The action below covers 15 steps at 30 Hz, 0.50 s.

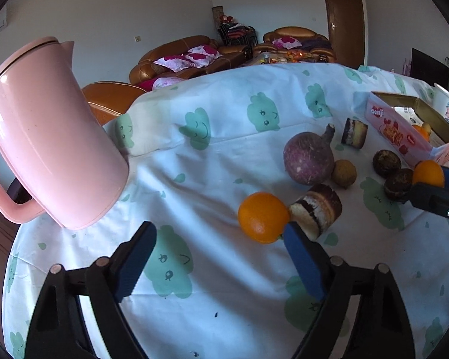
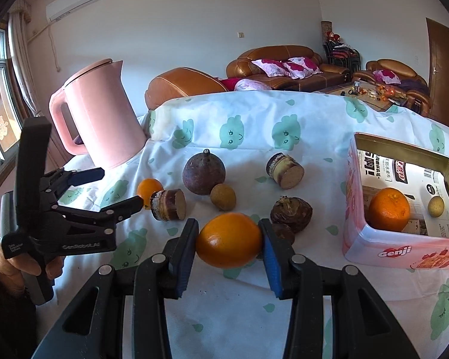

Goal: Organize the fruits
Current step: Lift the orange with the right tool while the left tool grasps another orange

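Note:
My right gripper [image 2: 229,239] is shut on an orange [image 2: 229,240] and holds it just above the cloth, left of the pink Genji tin [image 2: 356,239]. The tin holds another orange [image 2: 389,209] and a small tan fruit [image 2: 435,206]. My left gripper [image 1: 218,263] is open and empty; its right fingertip is just beside a second loose orange [image 1: 263,217]. That orange also shows in the right wrist view [image 2: 148,190]. A purple round fruit [image 2: 203,173], a small tan fruit [image 2: 223,197] and a dark brown fruit [image 2: 291,214] lie on the cloth.
A pink kettle [image 1: 51,137] stands at the table's left edge. Two cake rolls [image 2: 286,170] [image 2: 168,205] lie among the fruit. A white mug [image 1: 447,107] stands behind the tin. The table is covered by a white cloth [image 1: 209,161] with green prints.

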{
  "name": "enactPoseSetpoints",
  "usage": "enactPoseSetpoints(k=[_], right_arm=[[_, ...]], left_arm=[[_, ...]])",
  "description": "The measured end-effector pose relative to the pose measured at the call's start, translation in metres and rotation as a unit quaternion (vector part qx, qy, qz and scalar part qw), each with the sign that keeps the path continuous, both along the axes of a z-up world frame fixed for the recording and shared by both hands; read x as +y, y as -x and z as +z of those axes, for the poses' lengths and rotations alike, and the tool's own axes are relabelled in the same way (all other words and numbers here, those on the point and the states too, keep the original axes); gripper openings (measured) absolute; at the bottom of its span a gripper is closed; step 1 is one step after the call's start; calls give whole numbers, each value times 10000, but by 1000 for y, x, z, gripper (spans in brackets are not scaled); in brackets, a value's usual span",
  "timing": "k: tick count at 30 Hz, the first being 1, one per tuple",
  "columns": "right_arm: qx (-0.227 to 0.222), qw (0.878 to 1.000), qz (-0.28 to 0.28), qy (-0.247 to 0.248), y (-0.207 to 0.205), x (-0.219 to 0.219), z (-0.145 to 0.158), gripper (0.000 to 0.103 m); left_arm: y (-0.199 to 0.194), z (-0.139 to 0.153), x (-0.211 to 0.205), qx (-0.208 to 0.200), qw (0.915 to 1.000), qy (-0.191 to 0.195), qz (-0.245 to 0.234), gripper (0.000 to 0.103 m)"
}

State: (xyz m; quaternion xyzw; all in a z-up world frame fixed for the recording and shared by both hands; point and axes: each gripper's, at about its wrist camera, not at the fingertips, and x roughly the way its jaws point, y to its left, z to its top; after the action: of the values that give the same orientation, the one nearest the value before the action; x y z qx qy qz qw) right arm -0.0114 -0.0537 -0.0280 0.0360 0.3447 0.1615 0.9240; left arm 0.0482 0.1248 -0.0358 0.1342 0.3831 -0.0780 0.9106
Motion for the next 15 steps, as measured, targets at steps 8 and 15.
enactPoseSetpoints(k=[8, 15], right_arm=[[-38, 9999, -33, -95, 1, -6, 5, 43], [-93, 9998, -155, -112, 0, -16, 7, 43]], left_arm=[[-30, -12, -26, 235, 9996, -173, -46, 73], [-32, -12, -12, 486, 9973, 538, -105, 36]])
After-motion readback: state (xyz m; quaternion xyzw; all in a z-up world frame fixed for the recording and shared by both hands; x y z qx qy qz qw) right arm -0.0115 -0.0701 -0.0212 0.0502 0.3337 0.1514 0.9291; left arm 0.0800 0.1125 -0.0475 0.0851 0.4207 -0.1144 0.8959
